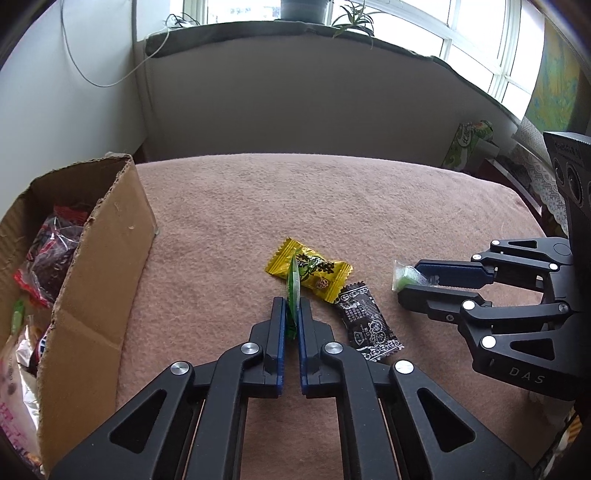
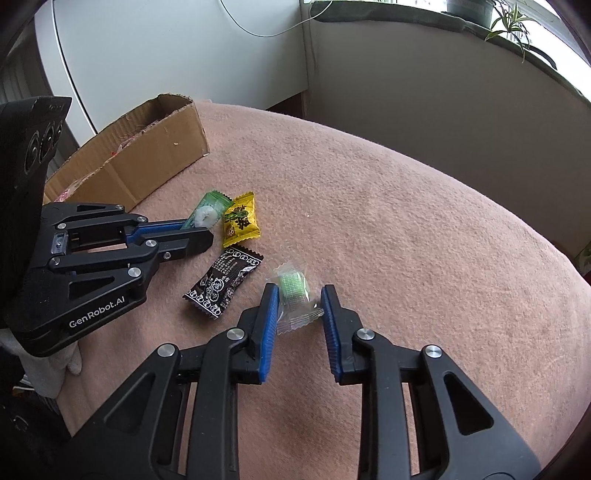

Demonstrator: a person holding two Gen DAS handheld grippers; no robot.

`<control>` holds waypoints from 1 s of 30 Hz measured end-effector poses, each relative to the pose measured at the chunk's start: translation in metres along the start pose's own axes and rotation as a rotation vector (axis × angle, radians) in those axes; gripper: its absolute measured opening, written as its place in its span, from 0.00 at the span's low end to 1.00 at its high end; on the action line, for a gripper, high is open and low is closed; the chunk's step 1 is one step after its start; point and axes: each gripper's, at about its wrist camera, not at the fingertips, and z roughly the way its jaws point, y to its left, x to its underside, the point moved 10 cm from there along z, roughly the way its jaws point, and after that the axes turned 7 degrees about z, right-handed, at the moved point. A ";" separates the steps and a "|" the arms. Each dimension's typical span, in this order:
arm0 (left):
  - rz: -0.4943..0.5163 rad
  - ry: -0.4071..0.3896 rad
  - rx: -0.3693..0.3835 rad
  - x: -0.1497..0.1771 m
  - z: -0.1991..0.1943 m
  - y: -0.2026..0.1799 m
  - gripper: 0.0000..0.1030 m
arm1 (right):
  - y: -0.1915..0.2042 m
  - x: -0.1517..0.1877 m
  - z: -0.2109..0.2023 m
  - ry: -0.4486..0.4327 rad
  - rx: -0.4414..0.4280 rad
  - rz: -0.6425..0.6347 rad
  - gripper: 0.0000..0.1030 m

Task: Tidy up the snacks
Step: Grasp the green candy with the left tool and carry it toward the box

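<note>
Pinched edge-on between the blue pads of the left gripper, jaws nearly together: a flat green-wrapped candy with a white centre, standing up out of the fingertips. Seen from the right wrist camera as a green packet poking past the tip of that gripper.

Clamped between the blue pads of the right gripper, jaws closed onto its sides: a small clear-wrapped candy with a round green piece inside, crinkled tail of the wrapper hanging toward the camera. From the left wrist camera, the same clear packet sticking out of the right gripper's tips, well to the right of the left gripper.

Just beyond the left gripper's tips, lying flat on the pink fuzzy blanket: a yellow printed candy wrapper. Just right of those tips, touching the yellow one's corner: a black wrapper with white print. From the right wrist camera, black wrapper immediately left of the right gripper, yellow one beyond it.

Far left of the left gripper: an open brown cardboard box with torn edges, holding red and silver snack packets. Ahead, past the blanket's edge: a grey wall and a window ledge with potted plants.
</note>
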 end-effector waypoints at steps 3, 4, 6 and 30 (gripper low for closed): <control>-0.006 0.003 -0.007 -0.004 0.001 -0.006 0.09 | 0.000 0.000 0.000 -0.002 0.000 -0.001 0.24; -0.011 0.004 -0.009 -0.006 0.003 -0.006 0.10 | 0.001 -0.001 0.000 -0.001 -0.001 -0.002 0.24; -0.009 0.001 -0.012 -0.009 0.003 -0.007 0.10 | 0.002 -0.001 0.000 -0.002 -0.003 0.002 0.24; -0.065 -0.135 0.071 -0.018 -0.070 -0.017 0.04 | 0.018 -0.011 -0.051 -0.090 0.026 0.024 0.24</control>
